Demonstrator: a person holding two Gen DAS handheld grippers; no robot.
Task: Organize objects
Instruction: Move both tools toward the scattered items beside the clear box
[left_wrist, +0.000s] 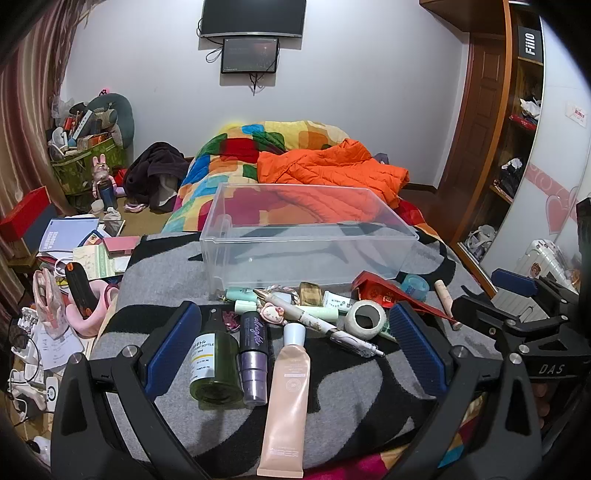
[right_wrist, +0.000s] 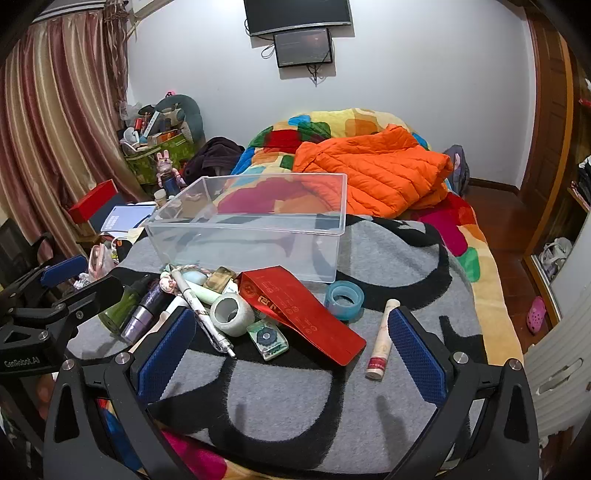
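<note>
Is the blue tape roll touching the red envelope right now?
Apart. The right wrist view shows a strip of grey blanket between the blue tape roll and the red envelope's edge.

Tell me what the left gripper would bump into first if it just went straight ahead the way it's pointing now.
Most likely the peach tube, lying lengthwise between the open left gripper's fingers, with the green bottle and purple bottle beside it. The clear bin sits well beyond them. Depth is hard to judge here.
</note>
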